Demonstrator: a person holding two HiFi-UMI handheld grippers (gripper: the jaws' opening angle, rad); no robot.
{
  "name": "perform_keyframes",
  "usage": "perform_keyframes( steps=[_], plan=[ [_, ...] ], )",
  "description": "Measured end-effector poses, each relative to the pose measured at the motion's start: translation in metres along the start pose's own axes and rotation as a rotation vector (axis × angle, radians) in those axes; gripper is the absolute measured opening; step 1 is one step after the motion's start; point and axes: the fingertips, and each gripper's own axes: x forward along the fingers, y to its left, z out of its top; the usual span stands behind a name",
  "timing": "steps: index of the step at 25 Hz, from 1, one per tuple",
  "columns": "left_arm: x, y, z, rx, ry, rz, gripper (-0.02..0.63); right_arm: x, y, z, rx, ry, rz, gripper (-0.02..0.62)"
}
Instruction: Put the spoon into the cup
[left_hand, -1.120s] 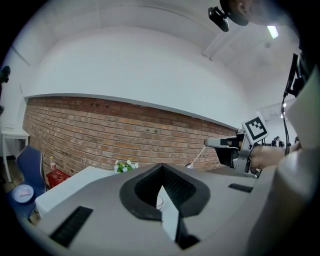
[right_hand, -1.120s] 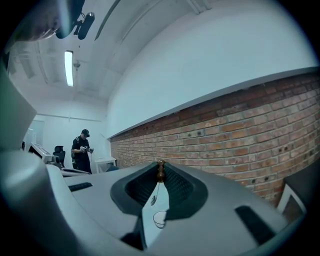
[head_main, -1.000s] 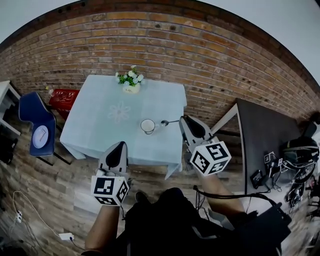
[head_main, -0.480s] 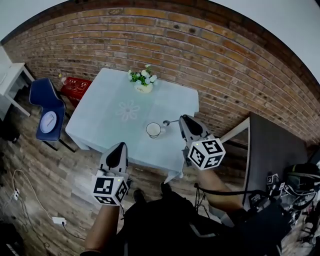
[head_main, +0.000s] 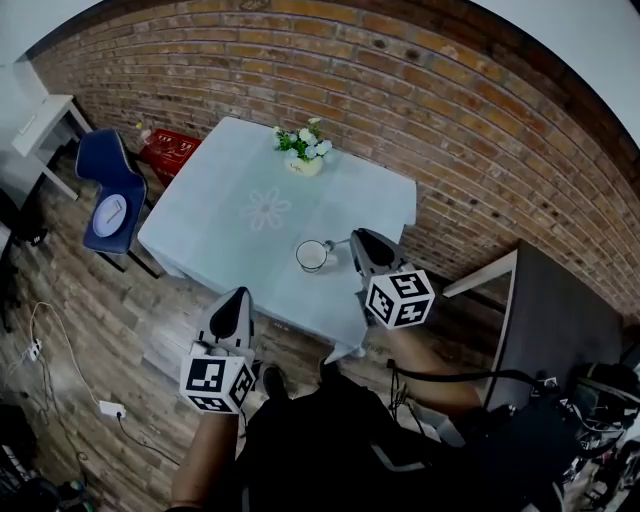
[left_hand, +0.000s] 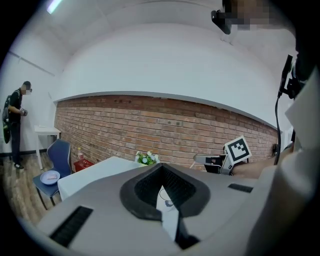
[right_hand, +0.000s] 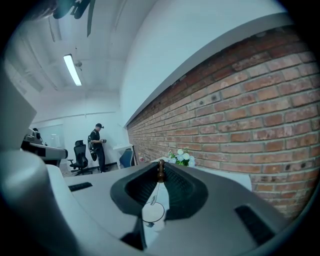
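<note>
A white cup (head_main: 312, 256) stands near the front right of the light-blue table (head_main: 220, 215). My right gripper (head_main: 355, 237) hovers just right of it, shut on the brown end of a thin metal spoon (head_main: 336, 243), whose bowl reaches toward the cup's rim. In the right gripper view the spoon (right_hand: 156, 187) slants down from the right gripper (right_hand: 160, 172) over the cup (right_hand: 152, 213). My left gripper (head_main: 238, 293) hangs off the table's front edge, shut and empty. In the left gripper view the left gripper (left_hand: 161, 186) points at the cup (left_hand: 167, 202).
A flower pot (head_main: 306, 150) sits at the table's far edge by the brick wall. A blue chair (head_main: 108, 190) with a plate and a red crate (head_main: 170, 148) are at the left. A dark table (head_main: 560, 320) is at the right. A person (right_hand: 97, 145) stands far off.
My right gripper has sunk toward the table with the spoon, bringing its bowl closer to the cup. The left gripper has hardly moved. The head view has shifted.
</note>
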Motion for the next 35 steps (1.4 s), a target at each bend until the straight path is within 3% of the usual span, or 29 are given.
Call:
perform_keyframes(
  steps=[18, 35],
  plan=[
    [-0.016, -0.007, -0.023, -0.072, 0.019, 0.185, 0.009, 0.066, 0.003, -0.078, -0.010, 0.140, 0.150, 0.052],
    [-0.037, -0.002, -0.039, -0.077, 0.043, 0.279, 0.009, 0.099, -0.001, -0.140, 0.030, 0.243, 0.152, 0.052]
  ],
)
